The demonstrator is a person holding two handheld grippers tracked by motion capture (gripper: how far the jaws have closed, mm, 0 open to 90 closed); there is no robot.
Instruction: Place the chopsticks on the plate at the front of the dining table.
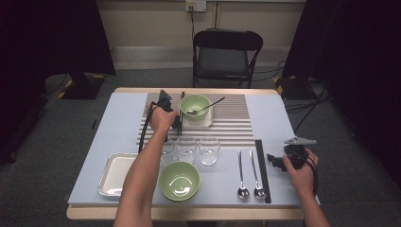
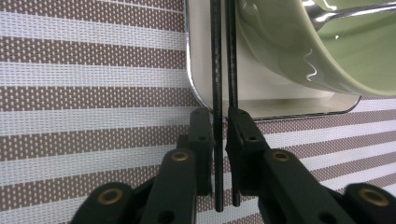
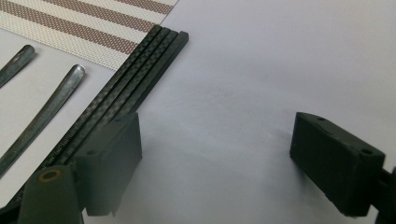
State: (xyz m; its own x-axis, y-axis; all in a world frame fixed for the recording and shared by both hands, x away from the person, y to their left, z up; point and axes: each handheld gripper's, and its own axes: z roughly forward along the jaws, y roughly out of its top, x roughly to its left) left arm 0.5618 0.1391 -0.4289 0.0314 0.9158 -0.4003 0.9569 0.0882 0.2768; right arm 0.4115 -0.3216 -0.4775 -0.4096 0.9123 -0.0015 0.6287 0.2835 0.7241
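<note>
My left gripper [image 1: 178, 125] is over the striped placemat [image 1: 231, 124], shut on a pair of thin black chopsticks [image 1: 181, 111]. In the left gripper view the jaws [image 2: 223, 121] pinch the chopsticks [image 2: 217, 56] near their near end. The sticks run along the left edge of a white square plate [image 2: 201, 56]. A green bowl [image 1: 194, 106] with a spoon [image 1: 210, 106] in it stands on that plate. At the table's right edge my right gripper [image 1: 275, 161] hovers open with nothing between its jaws [image 3: 215, 130], just right of a stack of black chopsticks [image 3: 135, 70].
Three glasses [image 1: 187, 149] stand in a row at the middle. A second green bowl [image 1: 179, 180] and a white tray [image 1: 116, 174] are at the front. Two spoons [image 1: 249, 172] lie left of the chopstick stack [image 1: 262, 170]. A black chair [image 1: 226, 54] stands behind the table.
</note>
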